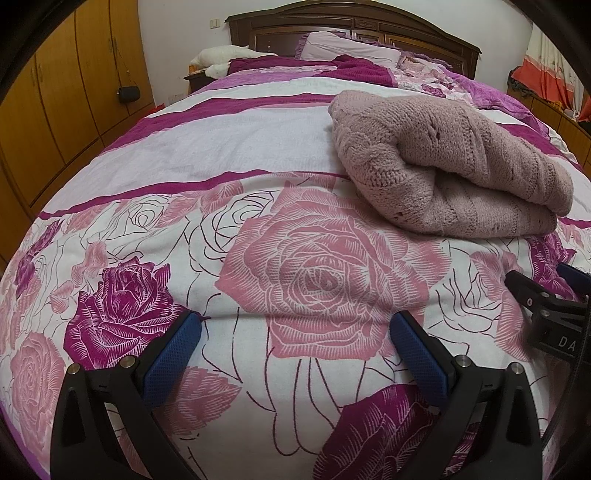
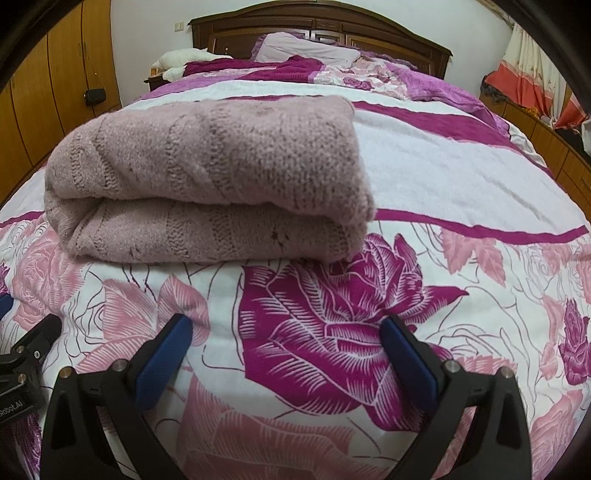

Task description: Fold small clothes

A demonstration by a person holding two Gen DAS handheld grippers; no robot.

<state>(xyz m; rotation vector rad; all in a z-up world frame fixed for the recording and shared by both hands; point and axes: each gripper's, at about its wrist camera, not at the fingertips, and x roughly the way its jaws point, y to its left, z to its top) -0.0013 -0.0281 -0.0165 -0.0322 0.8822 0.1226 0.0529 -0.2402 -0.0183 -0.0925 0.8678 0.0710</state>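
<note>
We read the fold as done: pink knit sweater [image 2: 207, 177] lies doubled over on the bed [image 2: 424, 166], ahead of both claws. Left claw [image 1: 295, 332] and right claw [image 2: 286, 332] spread apart, empty, clear of it. No other garments visible.

Between our left gripper [image 1: 295, 328] and the headboard [image 1: 354, 26] we see a wide run of bare rose-print bedspread [image 1: 207, 155], with nothing on it until the pillows [image 1: 347, 46] and bunched magenta blanket [image 1: 354, 68]. The folded pink knit sweater [image 1: 443, 162] bulks up on the right of that lane. Our right gripper [image 2: 286, 332], fingers spread and empty, has only a short strip of cover before the sweater; its open way runs right, across the white band. The two grippers sit just beside each other.
</note>
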